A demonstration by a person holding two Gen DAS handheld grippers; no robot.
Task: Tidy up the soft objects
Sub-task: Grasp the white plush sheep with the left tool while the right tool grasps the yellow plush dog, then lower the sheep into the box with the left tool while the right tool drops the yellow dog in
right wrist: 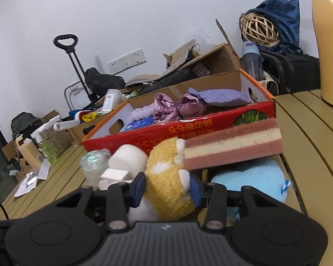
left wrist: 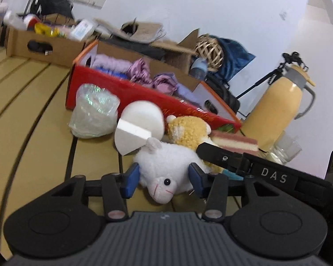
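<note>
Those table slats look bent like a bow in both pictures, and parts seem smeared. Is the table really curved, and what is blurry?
Left wrist view: fisheye lens bows the table slats; dark corners are the lens rim; cardboard box and far clutter look smeared, white plush fairly sharp. Right wrist view: same bowing at the slats; yellow plush and striped sponge reasonably sharp; lighting soft, no harsh glare.

Fluffy white plush toy (left wrist: 166,168), glossy cardboard box (left wrist: 144,93)

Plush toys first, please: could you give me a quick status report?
Left claw around white plush. Right claw around yellow plush. Red box ahead, part filled. Layered sponge above yellow plush.
</note>
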